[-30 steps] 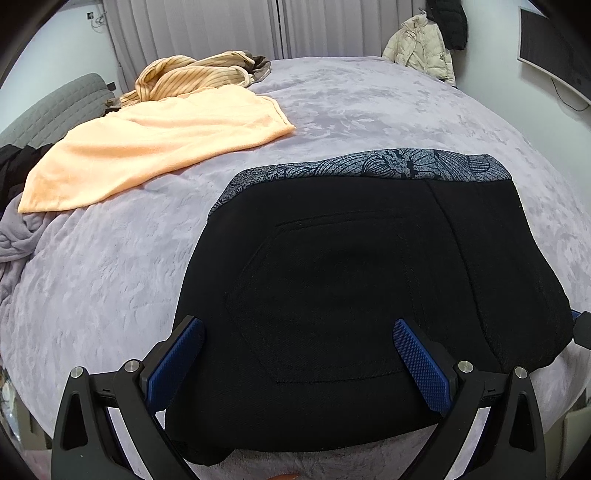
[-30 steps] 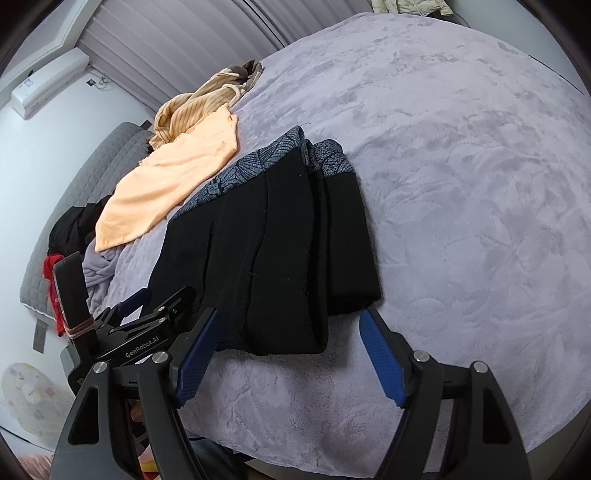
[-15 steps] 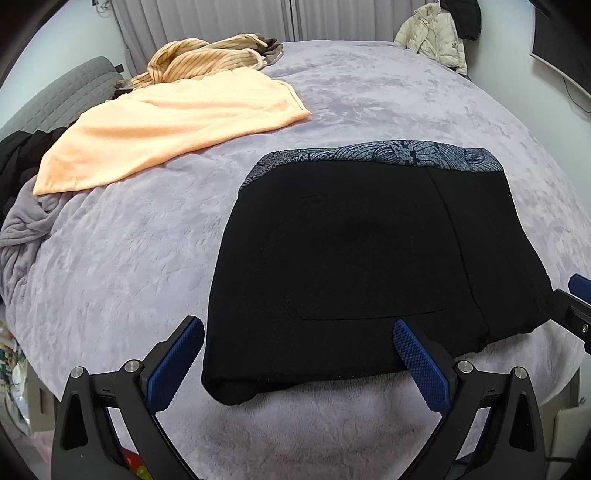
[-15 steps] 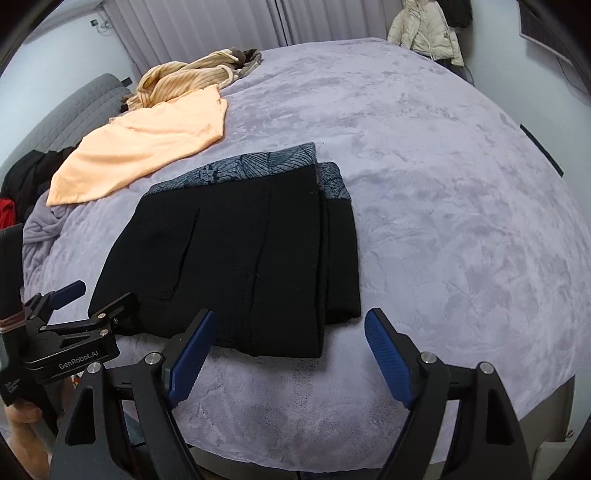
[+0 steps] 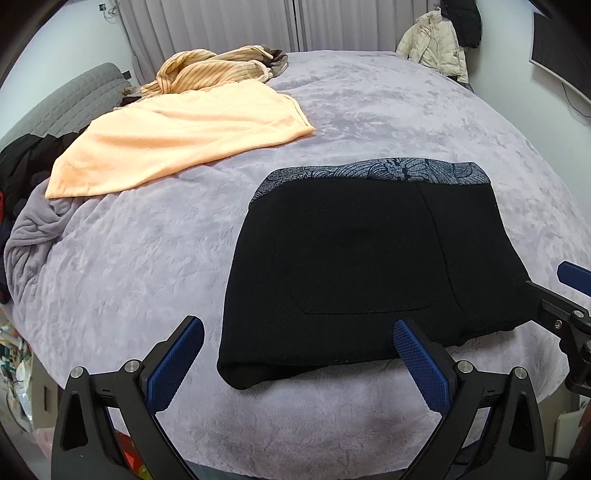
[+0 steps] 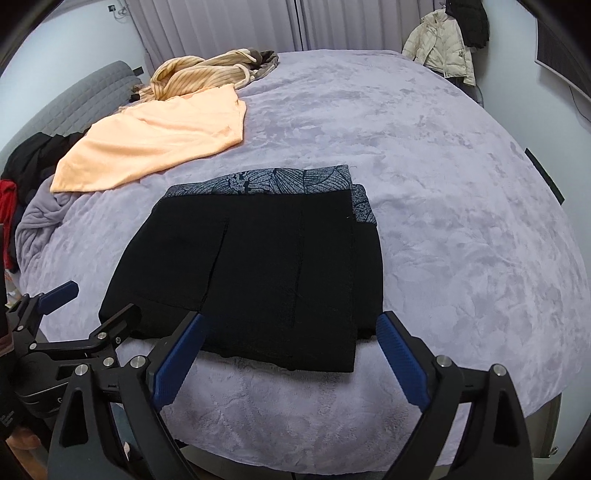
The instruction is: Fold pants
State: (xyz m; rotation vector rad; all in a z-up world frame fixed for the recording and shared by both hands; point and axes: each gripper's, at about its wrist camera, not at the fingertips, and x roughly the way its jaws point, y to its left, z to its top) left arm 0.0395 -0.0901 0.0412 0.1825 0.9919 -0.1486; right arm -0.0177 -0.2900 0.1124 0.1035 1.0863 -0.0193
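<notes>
Left wrist view: left gripper point(image 5: 295, 363) backed off folded pants point(image 5: 369, 266); both grippers spread, empty.

A bedroom in a home. A wide bed point(image 5: 369, 110) covered in a lilac plush blanket fills the scene, with a grey quilted headboard point(image 5: 62, 99) at the far left. Loose clothing lies on it: a peach garment point(image 5: 177, 140) and a striped yellow one point(image 5: 214, 70) beyond. Pale curtains point(image 5: 258, 26) hang along the far wall, and a cream puffer jacket point(image 5: 436, 48) hangs at the far right.
</notes>
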